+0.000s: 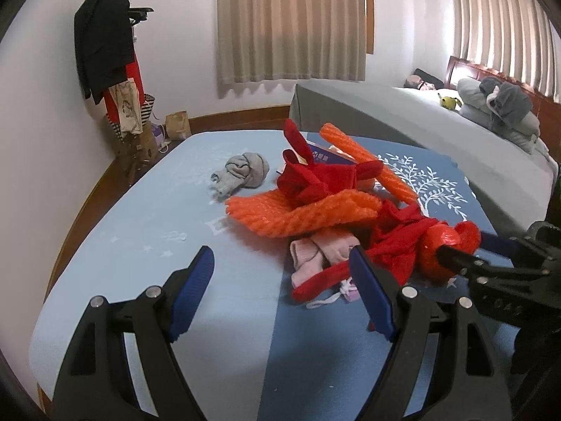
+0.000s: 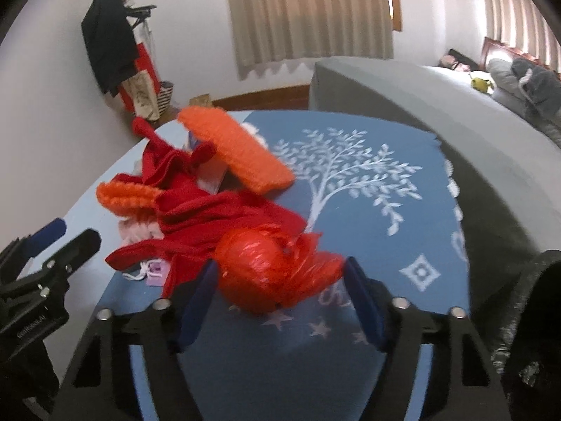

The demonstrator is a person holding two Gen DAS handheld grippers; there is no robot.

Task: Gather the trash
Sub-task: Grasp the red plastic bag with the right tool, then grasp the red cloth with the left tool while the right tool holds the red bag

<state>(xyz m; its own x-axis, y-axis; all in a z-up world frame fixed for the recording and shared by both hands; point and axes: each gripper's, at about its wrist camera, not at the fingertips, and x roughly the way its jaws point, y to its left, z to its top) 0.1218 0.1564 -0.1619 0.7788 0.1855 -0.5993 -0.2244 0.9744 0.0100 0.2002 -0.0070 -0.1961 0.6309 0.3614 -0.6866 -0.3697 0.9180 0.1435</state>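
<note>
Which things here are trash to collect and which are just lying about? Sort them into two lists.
Likely for the job:
red plastic bag, between the right gripper fingers
orange foam wrap

Likely just lying about:
grey sock
pink socks
red cloth
left gripper, over bare bed

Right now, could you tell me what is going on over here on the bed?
A person is clearing trash with a handheld gripper in each hand. The right gripper straddles a crumpled red plastic bag lying on the blue blanket; whether its pads already press on the bag is unclear. The left gripper hangs open and empty beside the pile of red cloth, orange ribbed pieces and pink socks. A grey sock lies apart.
</note>
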